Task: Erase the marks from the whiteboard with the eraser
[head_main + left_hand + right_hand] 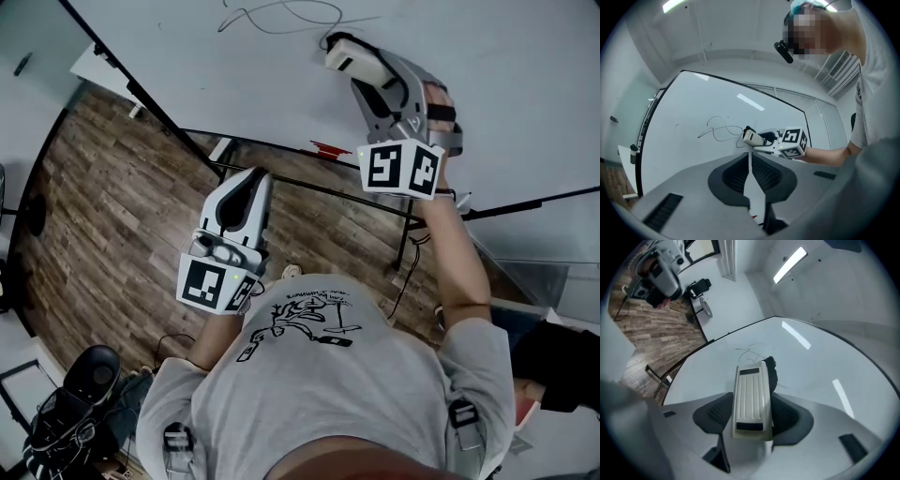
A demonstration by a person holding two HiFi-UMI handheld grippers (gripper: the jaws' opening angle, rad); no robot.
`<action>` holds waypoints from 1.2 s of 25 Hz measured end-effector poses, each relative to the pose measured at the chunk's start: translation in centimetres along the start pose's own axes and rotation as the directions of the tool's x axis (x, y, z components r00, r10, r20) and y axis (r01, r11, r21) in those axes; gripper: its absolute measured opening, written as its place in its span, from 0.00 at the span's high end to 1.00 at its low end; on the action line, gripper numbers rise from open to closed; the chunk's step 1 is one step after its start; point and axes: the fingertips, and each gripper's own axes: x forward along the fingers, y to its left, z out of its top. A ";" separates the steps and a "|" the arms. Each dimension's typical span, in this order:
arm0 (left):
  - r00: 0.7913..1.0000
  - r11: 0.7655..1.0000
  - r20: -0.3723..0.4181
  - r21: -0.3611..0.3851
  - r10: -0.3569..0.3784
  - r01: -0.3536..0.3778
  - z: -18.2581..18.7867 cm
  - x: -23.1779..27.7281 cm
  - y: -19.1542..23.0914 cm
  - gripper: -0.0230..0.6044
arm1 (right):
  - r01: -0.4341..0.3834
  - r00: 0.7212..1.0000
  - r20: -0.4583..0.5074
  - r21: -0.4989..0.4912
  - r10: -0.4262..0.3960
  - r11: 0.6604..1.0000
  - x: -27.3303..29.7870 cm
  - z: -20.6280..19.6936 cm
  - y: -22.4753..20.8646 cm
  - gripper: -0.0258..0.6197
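Note:
A white whiteboard stands in front of me with thin looping pen marks near its top. My right gripper is shut on a cream ribbed eraser, whose dark felt edge presses against the board just right of the marks. My left gripper hangs lower and left, away from the board, with its jaws closed together and nothing between them. From the left gripper view, the eraser sits at the right end of the scribble.
The whiteboard's black frame and stand legs run below the board over a wood floor. A red object lies near the board's lower rail. A black chair base sits at lower left.

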 end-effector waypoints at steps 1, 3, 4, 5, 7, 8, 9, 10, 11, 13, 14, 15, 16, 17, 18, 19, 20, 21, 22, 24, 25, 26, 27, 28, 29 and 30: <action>1.000 1.000 0.000 0.000 0.001 -0.001 -0.1 0.0 0.1 0.90 | 0.023 1.000 0.012 0.017 -0.023 1.000 -0.4 0.5 -1.4 0.56; 1.000 1.000 0.001 0.000 0.002 -0.002 -0.1 0.1 0.3 0.90 | 0.076 0.997 0.026 0.038 -0.077 0.996 -1.0 1.3 -4.3 0.56; 1.000 1.000 0.001 0.000 0.002 -0.002 -0.1 0.1 0.4 0.90 | 0.104 0.994 0.028 0.042 -0.105 0.994 -1.2 1.6 -5.6 0.56; 1.000 1.000 0.001 -0.001 0.001 -0.001 -0.1 0.1 0.5 0.90 | 0.128 0.991 0.029 0.045 -0.129 0.991 -1.4 1.8 -6.8 0.56; 1.000 1.000 0.003 -0.001 -0.001 0.001 -0.1 0.1 0.5 0.90 | 0.168 0.985 0.030 0.053 -0.169 0.984 -1.8 1.9 -9.0 0.56; 1.000 1.000 0.005 -0.001 -0.001 0.002 -0.1 0.2 0.4 0.90 | 0.185 0.982 0.033 0.061 -0.188 0.981 -2.0 1.9 -10.1 0.56; 1.000 1.000 0.005 -0.001 -0.002 0.002 0.0 0.2 0.4 0.90 | 0.202 0.978 0.038 0.072 -0.205 0.977 -2.1 1.9 -11.1 0.56; 1.000 1.000 0.006 0.000 -0.001 0.001 0.0 0.1 0.4 0.90 | 0.218 0.974 0.043 0.086 -0.222 0.972 -2.4 1.9 -12.0 0.56; 1.000 1.000 0.007 0.001 -0.001 0.001 0.0 -0.1 0.3 0.90 | 0.233 0.970 0.044 0.097 -0.238 0.968 -2.8 1.9 -12.8 0.56; 1.000 1.000 0.011 0.004 0.000 0.000 -0.1 -0.8 0.0 0.90 | 0.262 0.963 0.039 0.112 -0.268 0.959 -3.9 1.9 -14.3 0.56; 1.000 1.000 0.014 0.005 0.000 0.000 -0.1 -1.0 -0.2 0.90 | 0.273 0.960 0.034 0.115 -0.279 0.955 -4.4 1.9 -14.9 0.56; 1.000 1.000 0.016 0.005 0.000 0.000 0.0 -1.1 -0.2 0.90 | 0.280 0.958 0.029 0.116 -0.285 0.953 -4.5 1.9 -15.4 0.56; 1.000 1.000 0.015 0.004 0.000 0.000 0.0 -1.0 -0.1 0.90 | 0.283 0.957 0.024 0.115 -0.287 0.952 -4.4 1.8 -15.7 0.56; 1.000 1.000 0.014 0.002 0.000 0.000 0.1 -0.9 0.0 0.90 | 0.284 0.958 0.020 0.113 -0.288 0.952 -4.0 1.7 -15.9 0.56; 1.000 1.000 0.012 0.001 0.000 0.000 0.1 -0.7 0.2 0.90 | 0.286 0.957 0.016 0.110 -0.289 0.952 -3.7 1.6 -16.0 0.56; 1.000 1.000 0.012 0.000 0.000 0.000 0.1 -0.5 0.4 0.90 | 0.289 0.956 0.013 0.108 -0.292 0.951 -3.3 1.5 -16.1 0.56; 1.000 1.000 0.011 -0.001 0.000 0.000 0.2 -0.3 0.5 0.90 | 0.293 0.955 0.011 0.107 -0.296 0.950 -3.0 1.5 -16.1 0.56; 1.000 1.000 0.011 -0.001 0.001 -0.001 0.2 -0.2 0.7 0.90 | 0.297 0.954 0.011 0.107 -0.300 0.949 -2.8 1.4 -16.1 0.56; 1.000 1.000 0.010 -0.001 0.001 -0.001 0.1 -0.1 0.8 0.90 | 0.300 0.953 0.011 0.107 -0.302 0.948 -2.6 1.3 -16.1 0.56; 1.000 1.000 0.010 0.001 0.002 -0.002 0.0 0.1 0.9 0.90 | 0.303 0.952 0.010 0.106 -0.306 0.947 -2.5 1.1 -15.9 0.56; 1.000 1.000 0.011 0.002 0.001 -0.001 0.0 0.2 0.9 0.90 | 0.303 0.952 0.011 0.104 -0.306 0.947 -2.5 1.1 -15.8 0.56; 1.000 1.000 0.012 0.002 0.000 0.000 0.0 0.3 0.8 0.90 | 0.300 0.953 0.013 0.102 -0.303 0.948 -2.5 1.1 -15.5 0.56; 1.000 1.000 0.013 0.002 -0.001 0.001 0.0 0.3 0.8 0.90 | 0.295 0.955 0.014 0.098 -0.298 0.950 -2.4 1.1 -15.2 0.56; 1.000 1.000 0.014 0.002 -0.002 0.002 0.0 0.4 0.7 0.90 | 0.289 0.956 0.014 0.094 -0.291 0.953 -2.2 1.2 -14.7 0.56; 1.000 1.000 0.014 0.002 -0.003 0.003 0.0 0.4 0.7 0.90 | 0.283 0.958 0.014 0.090 -0.286 0.955 -2.0 1.2 -14.2 0.56; 1.000 1.000 0.013 0.002 -0.003 0.003 0.0 0.5 0.8 0.90 | 0.277 0.960 0.015 0.088 -0.279 0.957 -1.7 1.2 -13.7 0.56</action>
